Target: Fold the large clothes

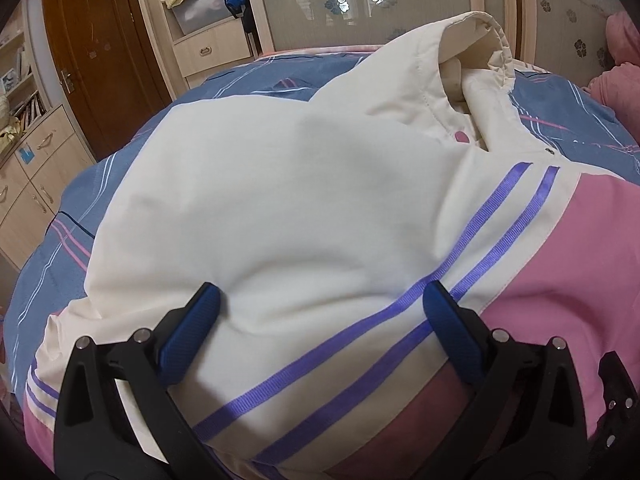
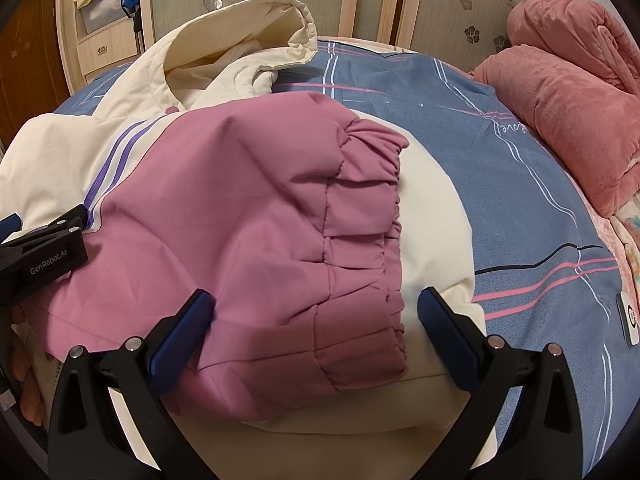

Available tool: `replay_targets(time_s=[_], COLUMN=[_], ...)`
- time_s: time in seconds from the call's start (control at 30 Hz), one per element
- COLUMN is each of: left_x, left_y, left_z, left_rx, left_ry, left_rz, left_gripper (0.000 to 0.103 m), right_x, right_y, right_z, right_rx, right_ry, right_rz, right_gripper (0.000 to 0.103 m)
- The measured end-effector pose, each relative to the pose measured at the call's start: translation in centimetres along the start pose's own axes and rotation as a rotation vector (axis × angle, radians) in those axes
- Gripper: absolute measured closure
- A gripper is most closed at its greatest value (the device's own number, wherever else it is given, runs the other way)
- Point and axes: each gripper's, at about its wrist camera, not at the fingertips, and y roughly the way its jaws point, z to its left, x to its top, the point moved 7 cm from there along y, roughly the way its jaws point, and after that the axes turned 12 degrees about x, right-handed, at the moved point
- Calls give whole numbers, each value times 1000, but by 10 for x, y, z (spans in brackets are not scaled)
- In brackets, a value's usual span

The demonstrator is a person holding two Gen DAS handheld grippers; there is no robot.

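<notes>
Left wrist | left gripper (image 1: 322, 312) spread wide over jacket (image 1: 280, 184); right gripper (image 2: 316, 312) spread wide over pink sleeve (image 2: 256, 216)

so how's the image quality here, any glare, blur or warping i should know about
Left wrist view: strong fisheye bending, dark corners; the white jacket is bright and nearly washed out; glare spots on the wardrobe doors. Right wrist view: same warping; the pink sleeve is evenly lit and sharp, its seams clear. In both views the gripper throws only soft shadows on the cloth.
</notes>
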Motion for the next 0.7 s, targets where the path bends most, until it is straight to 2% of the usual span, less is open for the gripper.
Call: replay_targets(time_s=[0.7], left_x=[-1], left_y=[0], left_z=[2], left_rx=[4], left_ry=[-1], left_rz=[-8], left_gripper=[2], right_x=[0], right_y=[0], right_z=[1], right_rx=[-2], right_ry=[-2], right_rz=[1], right_gripper=[1])
